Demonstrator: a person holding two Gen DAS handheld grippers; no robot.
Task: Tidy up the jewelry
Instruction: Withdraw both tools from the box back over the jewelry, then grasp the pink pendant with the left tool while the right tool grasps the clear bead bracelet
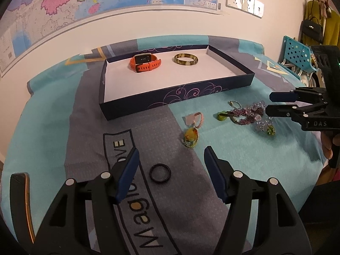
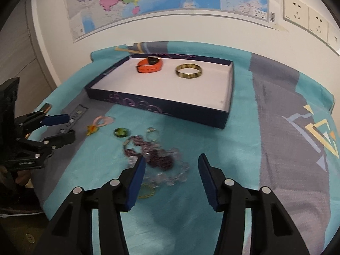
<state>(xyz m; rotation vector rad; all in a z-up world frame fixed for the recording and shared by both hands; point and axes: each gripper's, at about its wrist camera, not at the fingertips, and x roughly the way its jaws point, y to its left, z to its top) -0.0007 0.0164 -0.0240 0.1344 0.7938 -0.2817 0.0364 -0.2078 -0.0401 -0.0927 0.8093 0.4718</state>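
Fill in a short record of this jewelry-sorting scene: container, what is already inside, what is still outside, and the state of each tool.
container: shallow dark blue box with white floor, on a teal and grey cloth
inside: orange smartwatch; gold bangle
outside, on cloth: black ring; pink bracelet; amber pendant; green stone; purple beaded tangle
left tool: open, black ring between its fingers, not gripped
right tool: open, over the purple beaded tangle
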